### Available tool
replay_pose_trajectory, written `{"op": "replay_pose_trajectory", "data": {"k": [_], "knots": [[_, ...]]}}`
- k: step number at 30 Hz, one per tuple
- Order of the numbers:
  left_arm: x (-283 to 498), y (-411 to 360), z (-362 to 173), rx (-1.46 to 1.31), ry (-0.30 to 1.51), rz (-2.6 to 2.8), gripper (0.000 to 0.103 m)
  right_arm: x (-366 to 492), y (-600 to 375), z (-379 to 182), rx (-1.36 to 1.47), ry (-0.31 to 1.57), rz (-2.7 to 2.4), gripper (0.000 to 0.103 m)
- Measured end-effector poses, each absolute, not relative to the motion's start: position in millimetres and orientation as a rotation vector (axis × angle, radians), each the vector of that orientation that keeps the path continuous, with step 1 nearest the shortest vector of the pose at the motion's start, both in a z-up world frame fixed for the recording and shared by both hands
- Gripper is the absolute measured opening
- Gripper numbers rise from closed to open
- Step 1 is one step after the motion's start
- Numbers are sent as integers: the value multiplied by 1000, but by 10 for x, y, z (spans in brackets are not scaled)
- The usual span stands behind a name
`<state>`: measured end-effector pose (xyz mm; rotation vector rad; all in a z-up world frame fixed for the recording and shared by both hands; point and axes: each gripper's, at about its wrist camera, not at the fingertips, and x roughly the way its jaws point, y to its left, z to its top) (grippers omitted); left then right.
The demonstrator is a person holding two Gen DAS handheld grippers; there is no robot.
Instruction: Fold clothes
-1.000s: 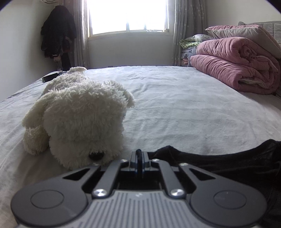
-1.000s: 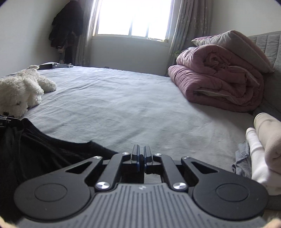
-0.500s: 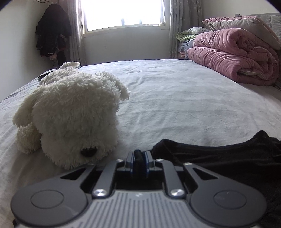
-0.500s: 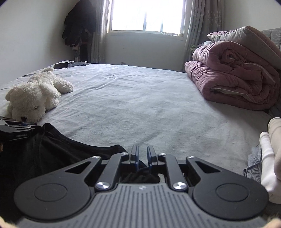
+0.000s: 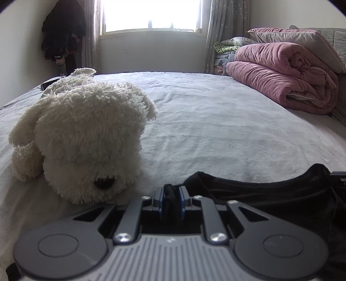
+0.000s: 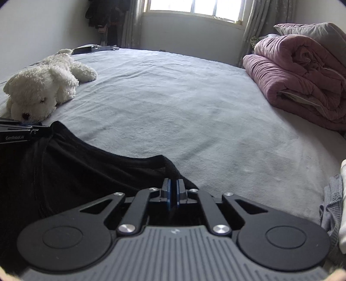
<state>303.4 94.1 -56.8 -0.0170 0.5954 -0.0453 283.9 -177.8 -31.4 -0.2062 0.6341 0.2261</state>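
A black garment [image 6: 86, 168] is stretched between both grippers just above the grey bed sheet [image 6: 183, 103]. My left gripper [image 5: 170, 194] is shut on one corner of the black garment [image 5: 270, 194], with cloth bunched between its blue pads. My right gripper [image 6: 172, 190] is shut on the opposite corner, and the fabric rises in a small peak at its fingertips. In the right wrist view the left gripper [image 6: 19, 131] shows at the left edge, holding the garment's far end. The lower part of the garment is hidden behind the gripper bodies.
A white plush dog [image 5: 86, 138] lies on the bed, its nose almost touching the left gripper. A rolled pink quilt [image 6: 302, 86] and pillow sit along the right side. Folded pale clothes [image 6: 337, 205] lie at the right edge. A window [image 5: 151, 15] is behind the bed.
The right gripper has closed on the garment's corner and lifted it; its view has swung left. The left gripper kept its hold, and the garment now spans both grippers.
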Motion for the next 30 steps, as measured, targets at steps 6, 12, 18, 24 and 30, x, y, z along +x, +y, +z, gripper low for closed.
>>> {"op": "replay_pose_trajectory", "data": {"k": [6,12,18,24,30], "knots": [[3021,943,-540,-24,561,-57,5,2977,-1837,-263,-155,620,193,4],[3072,961,-585,-38,588,-57,6,3129,-1856,-299,-136,631,159,4],[3091,986,-612,-54,601,-60,7,3226,-1908,-457,-130,656,119,2],[3089,1001,-611,-68,602,-59,12,3019,-2045,-268,-53,620,114,28],[3083,1004,-600,-68,598,-61,35,2599,-2188,-63,46,606,107,41]]}}
